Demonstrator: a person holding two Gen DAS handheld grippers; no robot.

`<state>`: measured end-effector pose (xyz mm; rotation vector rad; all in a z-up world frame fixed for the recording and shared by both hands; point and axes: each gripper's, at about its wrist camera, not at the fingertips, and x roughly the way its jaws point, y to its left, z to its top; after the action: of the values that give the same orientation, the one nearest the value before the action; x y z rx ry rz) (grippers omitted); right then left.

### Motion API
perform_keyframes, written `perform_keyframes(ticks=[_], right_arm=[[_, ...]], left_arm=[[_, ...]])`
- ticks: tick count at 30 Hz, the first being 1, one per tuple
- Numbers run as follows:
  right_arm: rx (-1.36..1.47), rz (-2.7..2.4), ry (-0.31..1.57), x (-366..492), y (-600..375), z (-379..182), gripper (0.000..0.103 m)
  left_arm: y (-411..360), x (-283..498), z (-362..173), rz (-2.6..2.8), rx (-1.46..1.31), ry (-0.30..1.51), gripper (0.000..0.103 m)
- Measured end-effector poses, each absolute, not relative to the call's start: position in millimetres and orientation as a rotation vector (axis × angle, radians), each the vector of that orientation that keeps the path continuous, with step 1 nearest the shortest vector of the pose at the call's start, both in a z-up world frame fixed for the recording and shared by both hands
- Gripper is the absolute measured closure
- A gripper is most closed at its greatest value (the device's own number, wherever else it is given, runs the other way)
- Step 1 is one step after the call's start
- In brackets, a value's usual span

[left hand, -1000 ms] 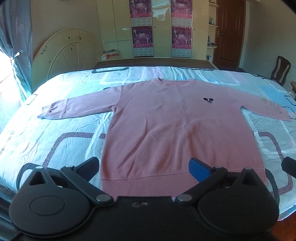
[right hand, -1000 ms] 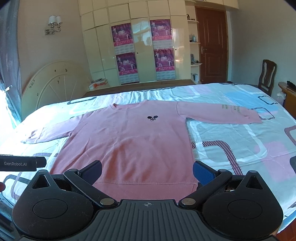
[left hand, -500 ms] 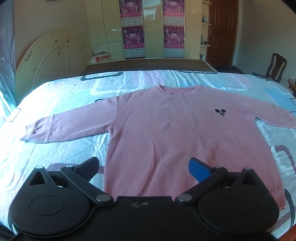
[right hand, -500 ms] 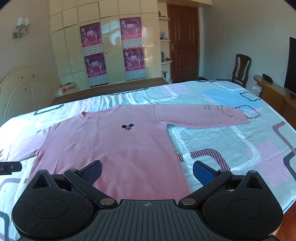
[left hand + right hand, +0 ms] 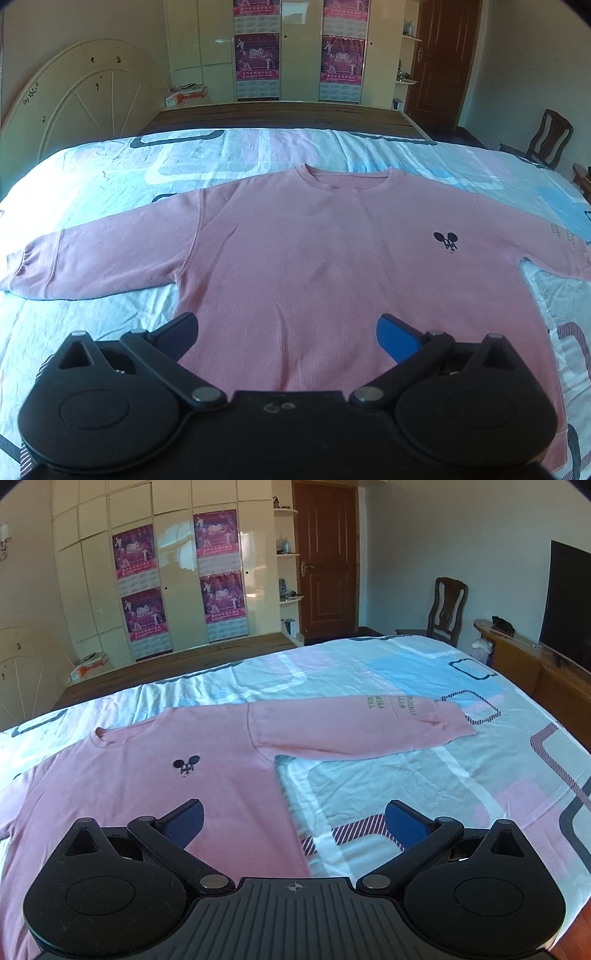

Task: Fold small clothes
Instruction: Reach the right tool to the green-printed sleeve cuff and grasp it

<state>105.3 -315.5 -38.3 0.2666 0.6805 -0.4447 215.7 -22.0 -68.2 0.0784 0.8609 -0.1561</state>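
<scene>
A pink sweatshirt (image 5: 306, 258) lies flat, front up, on the bed, sleeves spread out to both sides. It has a small black mouse logo (image 5: 446, 240) on the chest. My left gripper (image 5: 287, 334) is open and empty, hovering over the lower left body of the sweatshirt. My right gripper (image 5: 294, 821) is open and empty above the sweatshirt's (image 5: 166, 775) right side edge. The right sleeve (image 5: 369, 727), with printed text, stretches out ahead of it. The left sleeve (image 5: 92, 258) lies to the left in the left wrist view.
The bed has a patterned white, blue and pink sheet (image 5: 424, 775). A wooden TV stand (image 5: 535, 664) and a chair (image 5: 445, 609) stand to the right of the bed. A wardrobe with posters (image 5: 295, 48) and a door (image 5: 327, 557) are behind.
Both grippers have moved forward over the sweatshirt. The left view has shifted towards the left sleeve and the right view towards the right sleeve. Both stay open.
</scene>
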Motion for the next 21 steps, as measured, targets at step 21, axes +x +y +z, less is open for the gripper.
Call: perform_keyframes(ticks=[21], right_arm=[[0.458,-0.660,0.813,178,-580,-147,0.020]], left_arm=[[-138,304,-113,-0.157,0.078,0.888,0.005]])
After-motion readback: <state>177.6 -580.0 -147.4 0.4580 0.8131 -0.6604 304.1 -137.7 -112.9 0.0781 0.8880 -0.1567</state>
